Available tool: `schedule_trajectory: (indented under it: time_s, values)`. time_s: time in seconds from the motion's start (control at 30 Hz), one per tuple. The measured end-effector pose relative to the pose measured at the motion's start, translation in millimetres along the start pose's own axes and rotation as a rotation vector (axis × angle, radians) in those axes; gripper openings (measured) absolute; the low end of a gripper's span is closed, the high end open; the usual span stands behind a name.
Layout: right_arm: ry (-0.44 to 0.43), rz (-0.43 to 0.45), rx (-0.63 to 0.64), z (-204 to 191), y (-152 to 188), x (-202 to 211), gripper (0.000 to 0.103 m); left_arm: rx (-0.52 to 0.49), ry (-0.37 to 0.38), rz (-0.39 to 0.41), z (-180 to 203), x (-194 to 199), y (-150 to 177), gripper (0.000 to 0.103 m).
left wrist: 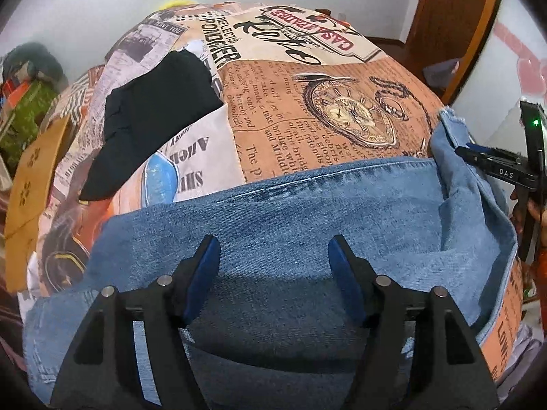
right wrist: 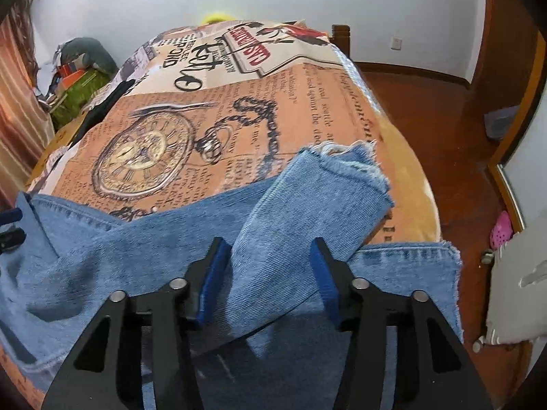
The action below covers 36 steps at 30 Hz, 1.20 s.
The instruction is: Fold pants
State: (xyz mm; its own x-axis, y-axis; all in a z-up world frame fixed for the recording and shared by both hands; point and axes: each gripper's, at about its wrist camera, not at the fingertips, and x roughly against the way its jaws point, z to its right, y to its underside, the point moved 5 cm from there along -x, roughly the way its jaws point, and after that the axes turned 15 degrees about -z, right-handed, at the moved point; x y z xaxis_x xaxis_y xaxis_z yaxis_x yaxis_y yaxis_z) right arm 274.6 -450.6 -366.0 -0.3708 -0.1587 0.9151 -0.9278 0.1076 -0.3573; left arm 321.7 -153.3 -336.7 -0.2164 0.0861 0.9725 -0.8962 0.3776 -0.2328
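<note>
Newsprint-patterned bedspread (left wrist: 307, 109), jeans (left wrist: 290, 212) across it, left gripper (left wrist: 273, 259) spread above denim — right gripper (right wrist: 266, 259) spread, straddling a folded-over leg.

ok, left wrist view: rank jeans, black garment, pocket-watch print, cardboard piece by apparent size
1. jeans, largest, though nearest the lens, which inflates them
2. black garment
3. pocket-watch print, close to the black garment, so that order is unsure
4. cardboard piece, partly cut off at the edge

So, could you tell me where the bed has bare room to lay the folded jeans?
Free: the bedspread's pocket-watch print beyond the jeans, up to the red sign print. Crowded: the near edge under the jeans, and the left side, where a black garment lies.
</note>
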Motion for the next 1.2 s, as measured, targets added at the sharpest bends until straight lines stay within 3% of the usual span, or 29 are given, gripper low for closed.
schedule_trajectory:
  time_s: [0.13, 0.23, 0.5, 0.73, 1.0, 1.07, 1.13, 1.2]
  values:
    - [-0.013, 0.000, -0.066, 15, 4, 3, 0.039, -0.010, -0.020, 0.016, 2, 1, 2, 0.068]
    - [0.018, -0.010, -0.085, 24, 23, 9, 0.039, -0.012, -0.022, 0.020, 2, 1, 2, 0.068]
    - [-0.034, -0.010, -0.260, 57, 74, 38, 0.042, -0.005, -0.008, 0.031, 0, 0, 2, 0.068]
    - [-0.123, 0.040, -0.391, 75, 52, 37, 0.042, 0.005, -0.014, 0.034, 1, 0, 5, 0.070]
    - [-0.090, 0.009, -0.367, 73, 22, 4, 0.046, 0.011, -0.032, 0.034, 2, 2, 6, 0.070]
    - [-0.080, 0.035, -0.346, 72, 21, 4, 0.039, 0.013, -0.037, 0.032, 2, 3, 6, 0.070]
    - [-0.061, 0.049, -0.325, 72, 22, 10, 0.014, 0.015, -0.042, 0.027, 1, 3, 6, 0.070]
    - [-0.073, 0.071, -0.308, 73, 19, 19, 0.009, 0.016, -0.055, 0.021, 1, 5, 5, 0.070]
